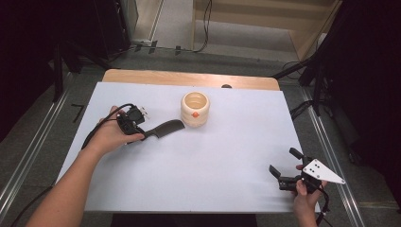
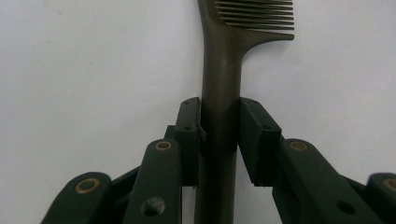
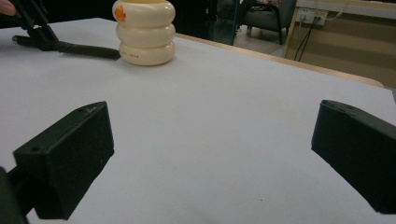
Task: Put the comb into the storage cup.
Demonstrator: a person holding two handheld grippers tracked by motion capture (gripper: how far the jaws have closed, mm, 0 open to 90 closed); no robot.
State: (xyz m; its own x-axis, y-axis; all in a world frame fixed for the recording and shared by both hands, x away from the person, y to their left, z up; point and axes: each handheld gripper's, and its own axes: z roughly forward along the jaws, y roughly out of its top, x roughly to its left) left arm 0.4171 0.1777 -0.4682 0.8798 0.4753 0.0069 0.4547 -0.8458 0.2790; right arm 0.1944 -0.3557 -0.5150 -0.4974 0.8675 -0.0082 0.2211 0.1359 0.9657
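Note:
A dark comb (image 1: 163,129) lies low over the white sheet, its toothed end pointing at the cream ribbed cup (image 1: 195,109). My left gripper (image 1: 144,135) is shut on the comb's handle. In the left gripper view both pads press the handle (image 2: 222,84) from either side, and the teeth show at the top. Near the table's front right corner my right gripper (image 1: 283,161) is held open with nothing between its jaws. In the right gripper view the cup (image 3: 144,32) stands far ahead, and the comb (image 3: 88,50) reaches its base. Whether they touch I cannot tell.
A white sheet (image 1: 213,156) covers the wooden table, whose bare far edge (image 1: 189,78) shows behind the cup. Cables and dark stands sit on the floor beyond the table. A metal rail runs along each side of the table.

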